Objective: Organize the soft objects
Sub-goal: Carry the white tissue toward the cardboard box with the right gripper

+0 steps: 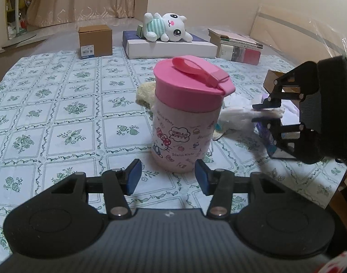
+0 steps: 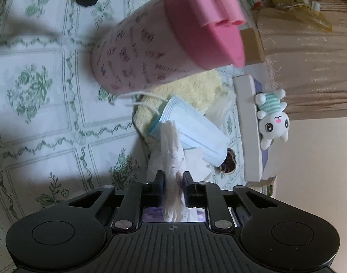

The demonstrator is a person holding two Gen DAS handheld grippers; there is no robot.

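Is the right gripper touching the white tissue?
Touching. The right wrist view shows the right gripper with both pads pressed on the white tissue, which is pinched between them.

Pink-lidded canister upright on floral cloth; behind, cardboard box, stacked books.

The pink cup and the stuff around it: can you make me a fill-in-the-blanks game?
1. The cup has a ____ lid.
2. The right gripper pinches a white ____.
3. The plush toy lies on a flat ____.
4. The left gripper holds ____.

Missing words: pink; tissue; box; nothing
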